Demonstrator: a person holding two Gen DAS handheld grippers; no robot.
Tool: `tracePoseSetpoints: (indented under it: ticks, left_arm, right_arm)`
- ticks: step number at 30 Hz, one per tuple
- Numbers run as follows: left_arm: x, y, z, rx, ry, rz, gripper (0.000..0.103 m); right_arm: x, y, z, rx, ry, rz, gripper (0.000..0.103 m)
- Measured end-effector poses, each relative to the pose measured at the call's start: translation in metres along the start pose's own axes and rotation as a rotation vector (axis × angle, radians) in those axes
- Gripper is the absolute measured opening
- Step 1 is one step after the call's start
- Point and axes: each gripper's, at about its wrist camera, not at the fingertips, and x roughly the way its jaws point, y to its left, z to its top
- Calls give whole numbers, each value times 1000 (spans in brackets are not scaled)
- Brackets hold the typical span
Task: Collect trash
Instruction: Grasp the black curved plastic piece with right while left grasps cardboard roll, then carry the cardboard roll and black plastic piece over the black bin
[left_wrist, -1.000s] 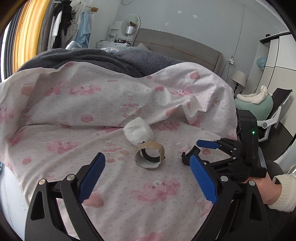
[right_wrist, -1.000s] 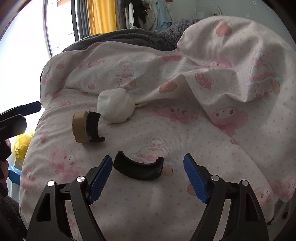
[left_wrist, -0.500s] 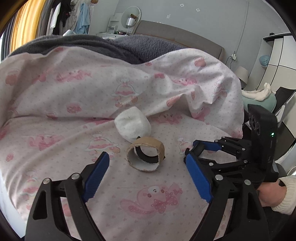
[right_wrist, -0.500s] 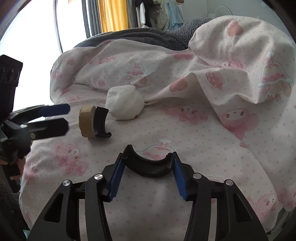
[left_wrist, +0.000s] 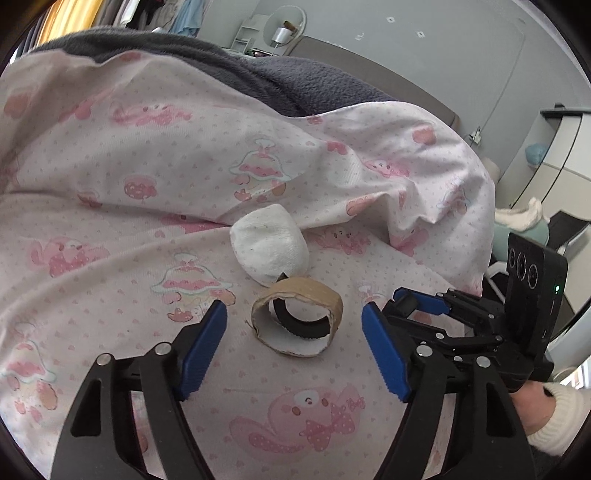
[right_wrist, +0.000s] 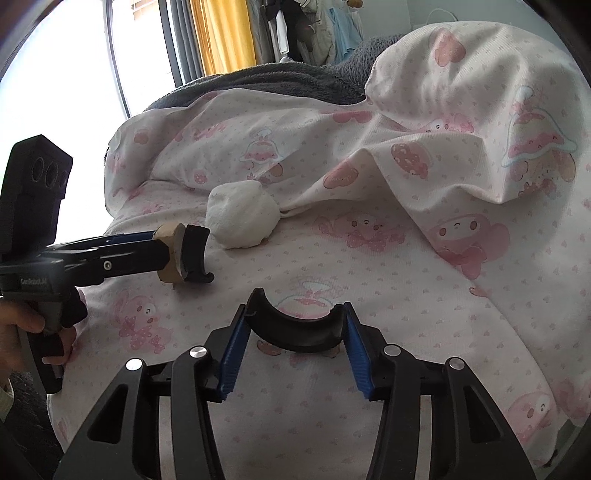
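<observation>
Cardboard tape ring (left_wrist: 297, 320) lies on the pink-print bedsheet (left_wrist: 110, 280), standing on its edge w/ the open side toward the left wrist cam. A curved black plastic piece (left_wrist: 301, 325) sits inside it, against the lower inner wall. In the right wrist view the same ring (right_wrist: 169, 253) shows edge-on, black piece (right_wrist: 194, 254) poking out of its right side.

Just behind the ring, touching or nearly so, is a white balled-up wad (left_wrist: 269, 245), prob. sock or tissue, can't tell which. It rests at the foot of a rumpled fold of the sheet; also seen at (right_wrist: 242, 214).

Left gripper (left_wrist: 295, 347) is spread wide, blue pads (left_wrist: 202, 350) either side of the ring, not touching it, nothing held. From the right cam its fingers (right_wrist: 122, 254) reach in from the left, level w/ the ring; tips overlap it in that view.

Right gripper (right_wrist: 295, 345) is closed down on a second black curved piece (right_wrist: 295, 326), a half-ring arc, ends up, pinched between the blue pads (right_wrist: 231, 354) at both ends. It's near the sheet, to the right of the ring; contact w/ the sheet unclear. From the left cam the right gripper (left_wrist: 410, 302) is seen side-on w/ its camera block (left_wrist: 535, 291).

Grey fleece blanket (left_wrist: 258, 77) is bunched behind the sheet. Yellow curtain (right_wrist: 221, 33) by the window, hanging clothes beyond.
</observation>
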Motion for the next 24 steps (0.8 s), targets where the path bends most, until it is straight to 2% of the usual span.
tracePoseSetpoints:
  ticks: [7, 14, 24]
  left_arm:
    - [9, -1, -1, 1, 33, 5, 56]
    - [4, -8, 2, 40, 13, 31, 55]
    - [-21, -13, -1, 87, -7, 116, 55]
  right_arm:
    - [1, 1, 3, -3, 1, 15, 50]
    - [-1, 3, 6, -2, -6, 19, 50]
    - [-4, 21, 13, -30, -13, 24, 50]
